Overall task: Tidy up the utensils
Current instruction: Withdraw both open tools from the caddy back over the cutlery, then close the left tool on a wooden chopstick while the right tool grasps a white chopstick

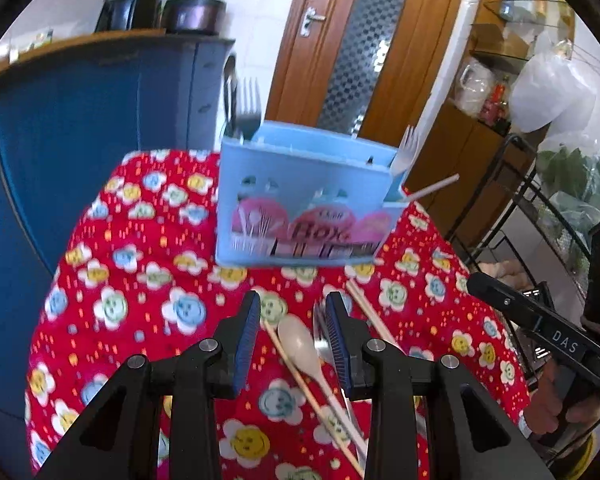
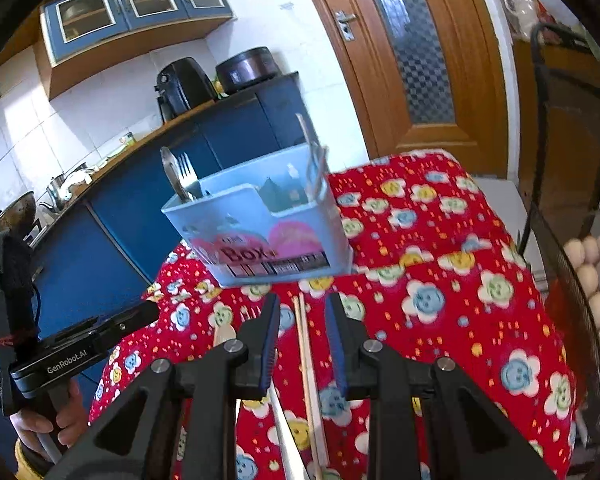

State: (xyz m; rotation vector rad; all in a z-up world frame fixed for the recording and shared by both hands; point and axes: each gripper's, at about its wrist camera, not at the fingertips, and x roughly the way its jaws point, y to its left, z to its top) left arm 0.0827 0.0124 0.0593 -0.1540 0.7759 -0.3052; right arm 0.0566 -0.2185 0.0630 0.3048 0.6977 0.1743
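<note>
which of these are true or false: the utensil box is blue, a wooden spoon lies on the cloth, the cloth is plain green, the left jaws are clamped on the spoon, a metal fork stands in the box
1. The utensil box is blue. True.
2. A wooden spoon lies on the cloth. True.
3. The cloth is plain green. False: it is red with flower faces.
4. The left gripper has its jaws clamped on the spoon. False: they stand apart above it, holding nothing.
5. A metal fork stands in the box. True.

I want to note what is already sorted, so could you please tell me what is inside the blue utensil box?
In the blue utensil box, a metal spoon and fork stand at one end and a white plastic fork at the other. Its walls hide their lower parts and the bottom.
</note>
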